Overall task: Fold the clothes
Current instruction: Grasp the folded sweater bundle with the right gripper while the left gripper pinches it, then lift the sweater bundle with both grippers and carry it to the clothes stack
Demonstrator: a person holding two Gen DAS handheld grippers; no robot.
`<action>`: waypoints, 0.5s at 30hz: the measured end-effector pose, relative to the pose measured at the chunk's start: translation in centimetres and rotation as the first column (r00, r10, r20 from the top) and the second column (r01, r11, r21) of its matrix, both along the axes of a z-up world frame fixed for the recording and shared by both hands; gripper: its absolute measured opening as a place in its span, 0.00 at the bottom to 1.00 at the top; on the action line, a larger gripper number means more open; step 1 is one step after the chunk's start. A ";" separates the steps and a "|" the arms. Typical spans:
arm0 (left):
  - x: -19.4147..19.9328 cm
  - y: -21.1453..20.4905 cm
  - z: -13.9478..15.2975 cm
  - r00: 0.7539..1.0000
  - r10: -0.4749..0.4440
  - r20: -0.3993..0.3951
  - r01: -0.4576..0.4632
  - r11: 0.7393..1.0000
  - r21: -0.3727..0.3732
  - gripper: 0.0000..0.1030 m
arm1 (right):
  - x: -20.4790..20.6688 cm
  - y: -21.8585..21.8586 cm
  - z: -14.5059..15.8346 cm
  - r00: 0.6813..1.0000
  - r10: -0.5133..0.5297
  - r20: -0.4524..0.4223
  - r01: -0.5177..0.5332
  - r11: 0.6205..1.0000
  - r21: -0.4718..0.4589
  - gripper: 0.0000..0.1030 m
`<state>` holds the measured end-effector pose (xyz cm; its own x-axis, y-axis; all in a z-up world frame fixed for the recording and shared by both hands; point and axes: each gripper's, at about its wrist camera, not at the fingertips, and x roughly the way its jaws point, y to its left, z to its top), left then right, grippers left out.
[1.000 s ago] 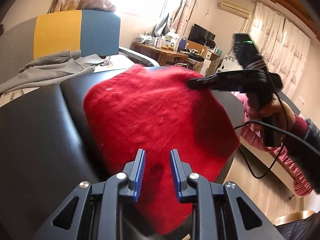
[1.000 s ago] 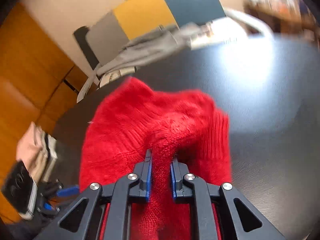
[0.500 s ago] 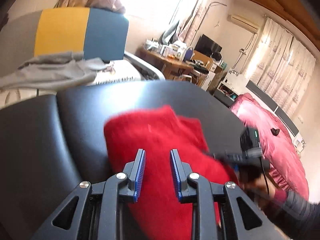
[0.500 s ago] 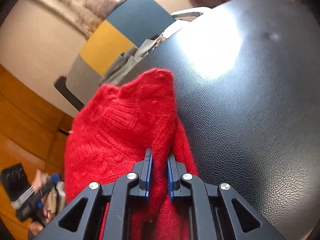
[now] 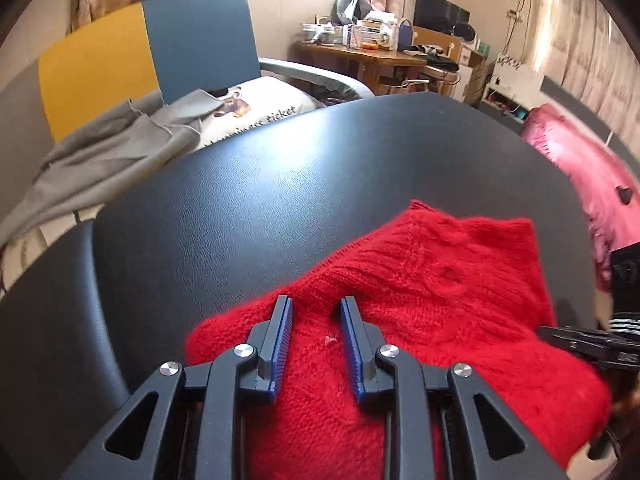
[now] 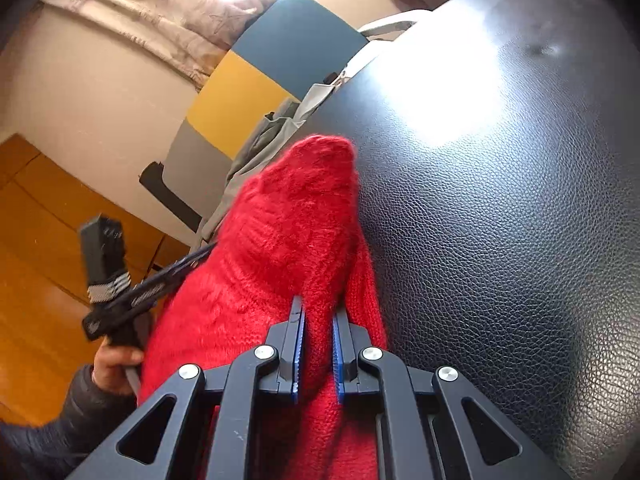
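A red knitted sweater (image 5: 432,300) is lying bunched on the near part of a black leather-textured surface (image 5: 248,208), one corner of it poking up toward the far side. The right gripper (image 6: 317,312) is clamping a pinched ridge of the red knit between its blue pads, its jaws standing very narrow; the fabric is filling the gap and hiding the inner faces of the pads, and the lower part of the sweater is running out of the right wrist view behind the gripper body. The left gripper (image 5: 316,308) is hovering over the near edge of the sweater with its jaws standing narrowly apart; red knit is showing in the gap, but the pads are not pressing on it, and whether the fingertips are touching the cloth cannot be told. In the right wrist view this left gripper (image 6: 200,255) is appearing at the left edge of the sweater, its tips partly hidden by the knit, with the person's hand (image 6: 114,364) and a dark padded sleeve (image 6: 52,432) gripping its handle. In the left wrist view the right gripper is cut off at the right border. Beyond the surface a grey garment (image 5: 104,148) is draping over a chair (image 5: 160,48) with yellow and blue panels, its far end hidden, and a cluttered desk (image 5: 360,50) is too small to read.
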<state>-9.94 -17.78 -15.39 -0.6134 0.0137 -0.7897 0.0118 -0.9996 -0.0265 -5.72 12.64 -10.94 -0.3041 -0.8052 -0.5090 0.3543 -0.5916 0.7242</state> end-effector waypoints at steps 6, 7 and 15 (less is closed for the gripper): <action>-0.5 0.3 0.2 0.999 -0.036 -0.008 0.036 0.999 -0.036 0.26 | -0.4 0.2 0.0 0.999 0.001 0.035 0.000 1.000 -0.002 0.09; -0.6 0.3 0.3 0.999 -0.049 -0.011 0.048 0.998 -0.050 0.26 | -0.6 0.2 0.1 0.999 0.001 0.043 -0.001 1.000 -0.001 0.10; 4.4 -2.3 5.7 0.988 0.056 -0.144 -0.036 0.990 0.138 0.25 | 0.6 -0.5 5.7 0.993 0.050 -0.108 -0.028 0.980 0.198 0.24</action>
